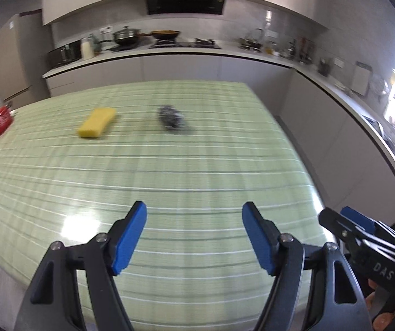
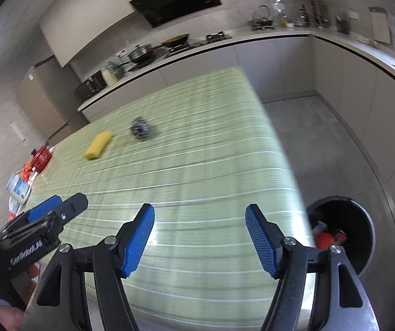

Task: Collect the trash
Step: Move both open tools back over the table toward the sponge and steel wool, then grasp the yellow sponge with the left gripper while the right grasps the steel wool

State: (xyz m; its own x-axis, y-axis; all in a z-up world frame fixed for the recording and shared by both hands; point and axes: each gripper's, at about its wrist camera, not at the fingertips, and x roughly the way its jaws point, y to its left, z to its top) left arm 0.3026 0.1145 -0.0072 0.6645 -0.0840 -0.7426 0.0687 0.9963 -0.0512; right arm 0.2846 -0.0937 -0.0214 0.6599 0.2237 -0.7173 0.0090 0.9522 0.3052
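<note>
A yellow sponge [image 1: 97, 122] [image 2: 98, 144] and a steel wool scrubber [image 1: 170, 117] [image 2: 139, 128] lie side by side on the far part of the green striped table [image 1: 169, 182] [image 2: 197, 182]. My left gripper [image 1: 194, 234] is open and empty above the table's near edge. My right gripper [image 2: 200, 234] is open and empty, also over the near edge; it shows in the left wrist view [image 1: 349, 220]. A black trash bin [image 2: 354, 234] stands on the floor right of the table, with red and colourful trash inside.
A red can [image 1: 0, 120] [image 2: 41, 155] and blue-white packets [image 2: 18, 187] lie at the table's left edge. Kitchen counters with pots [image 1: 127, 37] run behind and along the right. Grey floor [image 2: 321, 143] lies right of the table.
</note>
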